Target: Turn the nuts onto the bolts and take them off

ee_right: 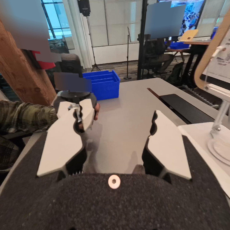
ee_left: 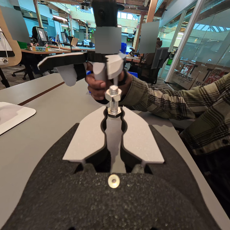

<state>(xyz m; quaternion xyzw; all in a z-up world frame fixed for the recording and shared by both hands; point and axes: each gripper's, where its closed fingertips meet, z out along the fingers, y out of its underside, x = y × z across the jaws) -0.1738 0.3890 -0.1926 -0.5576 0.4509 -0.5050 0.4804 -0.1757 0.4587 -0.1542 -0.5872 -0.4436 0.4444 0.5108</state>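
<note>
A silver bolt stands upright with its hex head clamped between the fingertips of my left gripper. A silver hex nut sits on the thread near the top of the bolt. My right gripper, held by a hand in a plaid sleeve, hovers open just beyond and above the bolt, one finger close over its tip. In the right wrist view my right gripper is wide open and empty. The left gripper shows blurred at the left there, shut on the bolt.
The grey table carries a blue bin at the far side, a black mat and a white board with a clear stand on it. A wooden post stands at the left. Office desks and chairs lie beyond.
</note>
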